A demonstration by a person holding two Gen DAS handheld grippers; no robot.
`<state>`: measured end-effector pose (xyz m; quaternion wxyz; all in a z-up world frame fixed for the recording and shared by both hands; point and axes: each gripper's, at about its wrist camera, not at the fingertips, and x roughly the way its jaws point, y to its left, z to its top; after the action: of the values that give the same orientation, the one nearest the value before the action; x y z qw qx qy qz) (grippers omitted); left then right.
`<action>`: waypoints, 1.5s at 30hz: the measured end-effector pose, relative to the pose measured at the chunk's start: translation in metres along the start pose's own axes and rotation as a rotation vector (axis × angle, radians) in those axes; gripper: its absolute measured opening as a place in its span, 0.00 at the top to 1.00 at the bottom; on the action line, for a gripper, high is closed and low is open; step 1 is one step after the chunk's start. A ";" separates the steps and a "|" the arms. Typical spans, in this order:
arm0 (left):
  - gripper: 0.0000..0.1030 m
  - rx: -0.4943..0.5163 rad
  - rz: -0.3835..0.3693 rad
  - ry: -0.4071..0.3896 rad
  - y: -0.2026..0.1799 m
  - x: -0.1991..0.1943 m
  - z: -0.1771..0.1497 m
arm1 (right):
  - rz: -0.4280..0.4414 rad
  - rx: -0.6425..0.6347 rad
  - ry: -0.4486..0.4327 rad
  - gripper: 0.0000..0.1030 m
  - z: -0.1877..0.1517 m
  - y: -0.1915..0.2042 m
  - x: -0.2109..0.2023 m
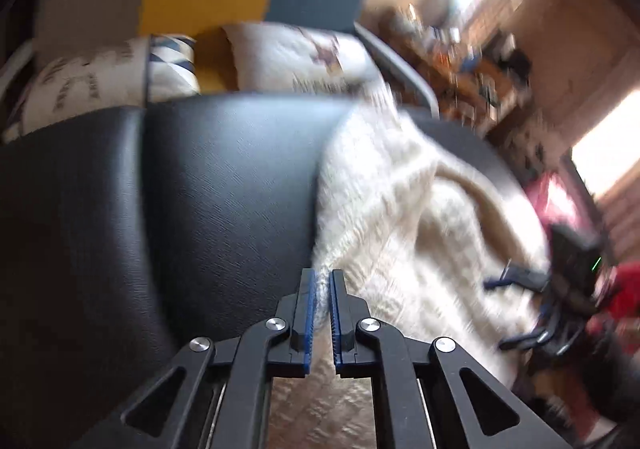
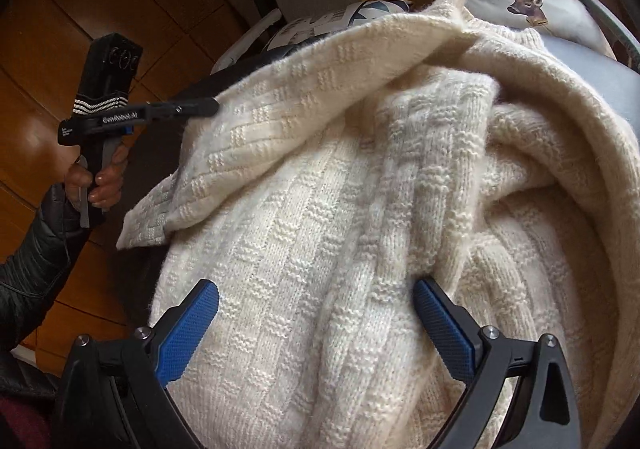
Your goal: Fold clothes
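Your left gripper [image 1: 323, 281] pinches the cream sweater [image 2: 340, 209] edge between its fingers; your right gripper [image 2: 316, 305] gapes wide, knit between its pads.

Right gripper [image 2: 316, 305] is held wide open over the cream knit sweater [image 2: 320, 249]. Sweater edge is clamped by the left gripper [image 2: 214, 107].

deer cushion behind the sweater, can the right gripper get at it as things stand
Probably not directly. The right gripper, jaws open, hangs over the cream sweater, whose raised folds lie between it and the deer cushion. It would have to pass over the heap.
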<state>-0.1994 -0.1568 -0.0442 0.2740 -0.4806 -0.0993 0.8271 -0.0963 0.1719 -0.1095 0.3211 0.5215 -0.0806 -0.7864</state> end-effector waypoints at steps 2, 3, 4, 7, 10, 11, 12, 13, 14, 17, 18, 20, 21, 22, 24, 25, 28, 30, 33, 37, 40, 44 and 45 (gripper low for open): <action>0.97 -0.050 0.072 -0.037 0.019 -0.014 0.002 | -0.008 -0.006 -0.005 0.02 -0.001 0.002 0.001; 0.97 -0.069 0.111 -0.028 0.028 -0.015 0.002 | -0.022 -0.019 0.001 0.02 -0.001 0.005 0.003; 0.97 -0.079 0.174 -0.011 0.036 -0.010 0.002 | -0.038 -0.032 0.009 0.02 -0.001 0.009 0.006; 0.97 -0.099 0.273 0.073 0.046 0.012 0.000 | -0.084 -0.069 0.032 0.01 -0.001 0.019 0.012; 0.79 -0.120 0.117 0.132 0.038 0.019 0.004 | -0.121 -0.091 0.048 0.00 -0.001 0.024 0.016; 0.69 -0.094 0.065 0.139 0.029 0.018 0.007 | -0.129 -0.094 0.046 0.00 -0.001 0.024 0.017; 0.47 -0.040 0.044 0.144 0.019 0.018 0.010 | -0.133 -0.096 0.045 0.00 -0.002 0.024 0.017; 0.28 0.014 0.024 0.148 0.009 0.019 0.014 | -0.135 -0.099 0.043 0.00 -0.002 0.024 0.018; 0.23 0.068 0.004 0.153 -0.001 0.019 0.017 | -0.138 -0.102 0.042 0.00 -0.002 0.024 0.018; 0.20 0.107 -0.002 0.182 -0.007 0.031 0.013 | -0.136 -0.132 0.022 0.00 -0.006 0.026 0.019; 0.21 0.111 0.000 0.192 -0.007 0.036 0.011 | -0.139 -0.147 0.014 0.00 -0.008 0.027 0.018; 0.44 0.119 0.004 0.214 -0.008 0.046 0.006 | -0.152 -0.180 -0.005 0.00 -0.013 0.030 0.018; 0.78 0.123 0.006 0.225 -0.008 0.051 0.004 | -0.158 -0.197 -0.014 0.00 -0.016 0.031 0.017; 0.90 0.128 0.008 0.236 -0.008 0.056 0.002 | -0.164 -0.214 -0.023 0.00 -0.018 0.032 0.017; 0.94 0.134 0.043 0.207 -0.010 0.056 -0.004 | -0.198 -0.249 -0.014 0.00 -0.020 0.037 0.020; 0.95 0.130 0.056 0.180 -0.010 0.054 -0.006 | -0.217 -0.264 0.001 0.00 -0.020 0.040 0.022; 0.95 0.073 0.059 0.055 -0.006 0.025 -0.004 | -0.260 -0.283 0.021 0.02 -0.020 0.044 0.027; 0.95 0.042 0.124 0.010 0.004 0.015 -0.002 | -0.284 -0.291 0.026 0.02 -0.021 0.047 0.030; 0.96 0.001 0.372 0.068 0.032 0.040 0.003 | -0.317 -0.307 0.013 0.00 -0.023 0.050 0.037; 0.95 -0.044 0.463 0.070 0.042 0.055 0.010 | -0.334 -0.291 0.003 0.00 -0.022 0.051 0.040; 0.93 -0.105 0.408 0.029 0.039 0.032 0.009 | -0.335 -0.289 0.003 0.00 -0.020 0.053 0.043; 0.75 -0.231 0.355 -0.026 0.057 -0.035 -0.014 | -0.335 -0.290 0.001 0.00 -0.016 0.055 0.045; 0.66 -0.297 0.358 -0.042 0.067 -0.057 -0.030 | -0.334 -0.290 0.000 0.00 -0.015 0.056 0.045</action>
<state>-0.1755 -0.2468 -0.0460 0.0471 -0.5084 -0.1389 0.8485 -0.0710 0.1046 -0.1249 0.2580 0.4760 0.1212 -0.8320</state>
